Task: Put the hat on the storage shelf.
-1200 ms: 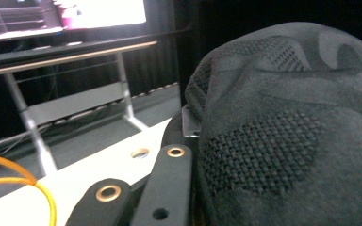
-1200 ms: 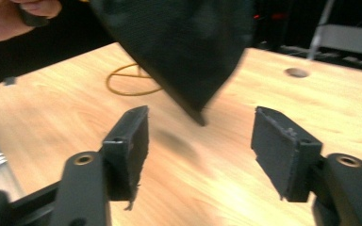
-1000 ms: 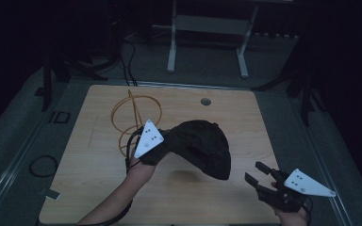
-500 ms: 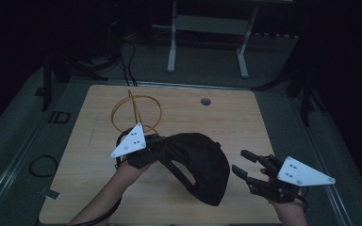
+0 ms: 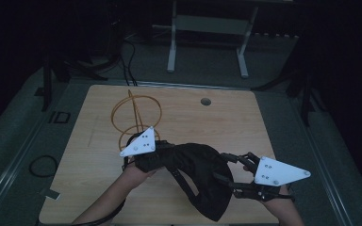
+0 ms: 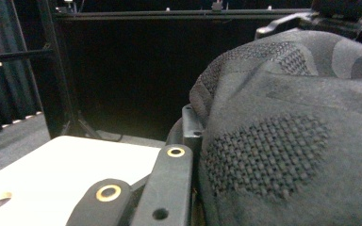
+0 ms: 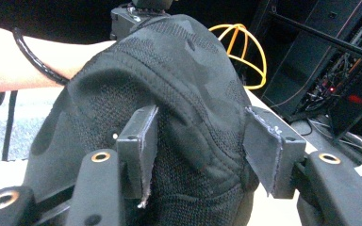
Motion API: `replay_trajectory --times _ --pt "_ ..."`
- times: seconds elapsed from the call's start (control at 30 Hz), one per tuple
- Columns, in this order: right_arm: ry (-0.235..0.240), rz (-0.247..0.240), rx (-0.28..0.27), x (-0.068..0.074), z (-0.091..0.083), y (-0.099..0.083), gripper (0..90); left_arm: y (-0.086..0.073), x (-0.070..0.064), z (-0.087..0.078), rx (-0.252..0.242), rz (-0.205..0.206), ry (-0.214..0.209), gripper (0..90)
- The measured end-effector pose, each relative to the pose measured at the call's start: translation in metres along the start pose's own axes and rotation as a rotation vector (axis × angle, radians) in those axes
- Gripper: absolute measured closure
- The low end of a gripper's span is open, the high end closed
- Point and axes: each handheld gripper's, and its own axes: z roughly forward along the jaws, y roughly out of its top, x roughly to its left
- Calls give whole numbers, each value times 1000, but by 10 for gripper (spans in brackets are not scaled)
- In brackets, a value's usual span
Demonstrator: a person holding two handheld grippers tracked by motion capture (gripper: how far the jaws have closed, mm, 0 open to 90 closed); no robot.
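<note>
Both tools have closed in on each other since a second ago: the left tool (image 5: 154, 159) has drawn back from mid-desk toward the near edge, carrying the black cap (image 5: 202, 176) with it, and the right tool (image 5: 229, 170) has come in from the near right corner to meet the cap. The cap now hangs between them over the near half of the desk (image 5: 226, 122), clear of the wood as far as the high view shows.

From the left gripper view, the left tool is clamped on the cap's (image 6: 287, 141) knitted fabric — one black jaw shows pressed against it. In the right gripper view the right tool (image 7: 200, 146) stands wide, its two pads either side of the cap's (image 7: 179, 84) crown, fabric bulging between them but not pinched.

Behind the left tool, toward the far left, a yellow wire frame (image 5: 134, 115) stands on the desk.
</note>
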Motion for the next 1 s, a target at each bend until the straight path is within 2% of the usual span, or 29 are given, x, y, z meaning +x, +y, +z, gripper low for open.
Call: replay_trajectory --times 0.13,0.3,0.33,0.37,0.47,0.57,0.67,0.87,0.9,0.93,0.97,1.0 --pt "9 -12 4 0 1 -2 500 -1 0 3 5 -5 -10 900" --pt "37 -17 17 1 6 -5 627 -2 -2 7 15 -7 -18 900" --pt "37 -17 17 1 6 -5 627 -2 -2 7 15 -7 -18 900" --pt "49 -17 23 2 9 -6 722 -2 -1 7 14 -12 -19 900" --pt "59 -9 37 3 11 -8 850 -3 0 7 22 -11 -14 900" --pt "60 17 19 2 10 -9 871 -4 1 7 25 -16 -9 900" --pt "70 51 -13 0 7 -9 874 -7 5 7 35 -41 -14 900" --pt "90 82 -43 -2 4 -7 876 -7 5 8 38 -38 -11 898" --pt "91 93 -54 -2 3 -6 877 -6 4 8 38 -26 6 897" --pt "91 93 -54 -2 3 -6 877 -6 4 8 38 -26 6 896" --pt "93 94 -59 -2 2 -6 877 -5 2 9 38 -14 30 896" --pt "95 117 -57 -4 2 -5 877 -5 2 10 39 -19 36 891"
